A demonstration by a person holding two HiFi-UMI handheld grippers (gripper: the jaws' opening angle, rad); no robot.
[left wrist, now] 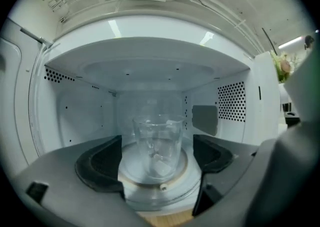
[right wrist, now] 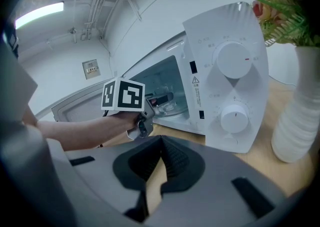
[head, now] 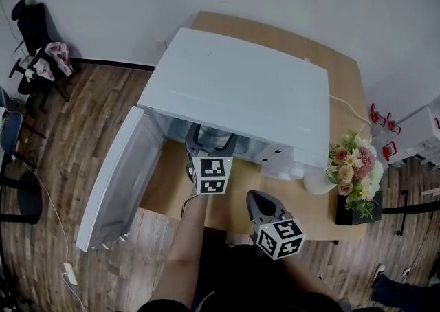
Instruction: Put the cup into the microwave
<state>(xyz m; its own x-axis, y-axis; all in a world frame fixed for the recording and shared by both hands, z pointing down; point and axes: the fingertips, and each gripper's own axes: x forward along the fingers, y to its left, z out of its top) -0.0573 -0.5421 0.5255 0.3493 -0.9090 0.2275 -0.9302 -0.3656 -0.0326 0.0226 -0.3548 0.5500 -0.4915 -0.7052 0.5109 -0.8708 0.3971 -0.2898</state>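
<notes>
Now cup (left wrist: 158,141) upright on turntable (left wrist: 150,193), frame centre, untouched between wide-apart jaws of left gripper (left wrist: 156,147); skewed withdrawal could topple it; right gripper (right wrist: 160,163) closed, empty.

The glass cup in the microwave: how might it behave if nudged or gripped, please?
The glass cup looks clear and smooth, so probably rigid, slippery and breakable. Tall and upright on the turntable, it may tip if pushed high.

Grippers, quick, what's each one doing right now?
Left gripper: open, cup between its jaws, not gripped.
Right gripper: shut, empty.
</notes>
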